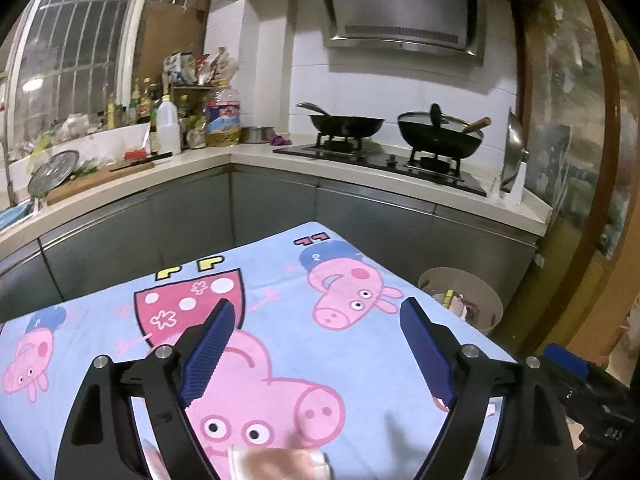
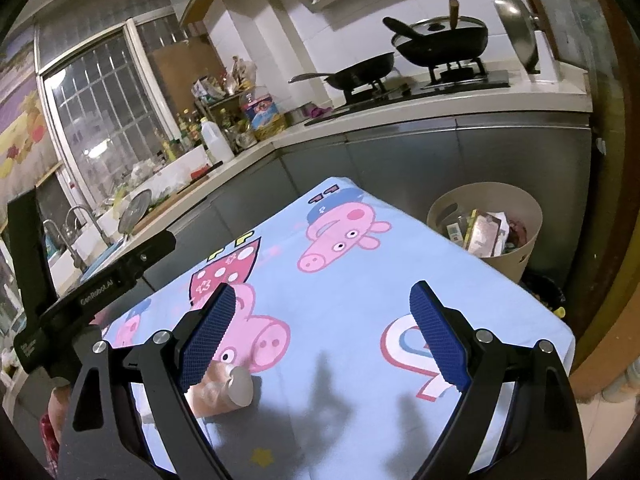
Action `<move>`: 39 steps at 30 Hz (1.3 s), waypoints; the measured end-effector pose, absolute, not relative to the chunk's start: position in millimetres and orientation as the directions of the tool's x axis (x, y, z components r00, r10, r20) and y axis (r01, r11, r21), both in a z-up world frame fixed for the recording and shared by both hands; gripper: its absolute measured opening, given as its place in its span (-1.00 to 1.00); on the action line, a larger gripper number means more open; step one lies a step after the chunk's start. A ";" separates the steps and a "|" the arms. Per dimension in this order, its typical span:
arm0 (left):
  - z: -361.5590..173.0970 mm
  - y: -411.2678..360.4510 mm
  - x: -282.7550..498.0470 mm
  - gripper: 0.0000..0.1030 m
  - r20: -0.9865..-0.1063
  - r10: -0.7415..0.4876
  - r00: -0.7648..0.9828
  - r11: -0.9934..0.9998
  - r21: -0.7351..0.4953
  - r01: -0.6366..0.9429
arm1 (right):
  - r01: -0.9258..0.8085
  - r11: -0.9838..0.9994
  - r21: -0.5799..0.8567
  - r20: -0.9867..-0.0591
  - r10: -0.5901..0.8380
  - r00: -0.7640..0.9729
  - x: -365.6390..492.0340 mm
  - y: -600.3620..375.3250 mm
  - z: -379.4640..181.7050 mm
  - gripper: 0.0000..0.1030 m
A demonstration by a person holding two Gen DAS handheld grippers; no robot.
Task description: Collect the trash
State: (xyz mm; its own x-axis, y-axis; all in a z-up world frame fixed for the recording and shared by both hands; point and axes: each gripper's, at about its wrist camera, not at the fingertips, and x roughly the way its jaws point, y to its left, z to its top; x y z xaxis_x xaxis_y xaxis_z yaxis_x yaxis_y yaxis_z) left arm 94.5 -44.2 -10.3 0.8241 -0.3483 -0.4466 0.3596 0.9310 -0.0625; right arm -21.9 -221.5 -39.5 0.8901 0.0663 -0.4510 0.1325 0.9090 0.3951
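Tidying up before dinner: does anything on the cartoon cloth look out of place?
Yes: a crumpled clear plastic bottle lies on its side on the cloth, not in the beige bin beyond the table.

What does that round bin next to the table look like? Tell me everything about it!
The bin is a round beige tub that looks like plastic, with a smooth wall and an oval handle hole cut near its rim. It stands upright on the floor, between the table with the blue cartoon pig cloth and the grey cabinets. It is nearly full: boxes, wrappers and crumpled packets are piled inside. Neither gripper is touching it.
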 end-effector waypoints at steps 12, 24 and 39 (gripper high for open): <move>-15.9 -15.9 98.4 0.64 -0.452 -0.312 0.836 0.947 -0.072 0.314 | 0.085 0.923 0.376 -0.476 0.113 0.872 -9.3 -196.8 -43.3 0.70; -35.8 95.4 102.3 0.64 -0.514 -0.116 0.850 0.993 -0.094 0.078 | -0.046 0.928 0.370 -0.555 0.260 0.790 21.5 -147.6 -72.7 0.70; -103.4 159.9 74.5 0.64 -0.698 -0.101 0.709 0.982 -0.186 -0.044 | -0.169 0.900 0.403 -0.656 0.412 0.632 63.8 -116.6 -109.2 0.29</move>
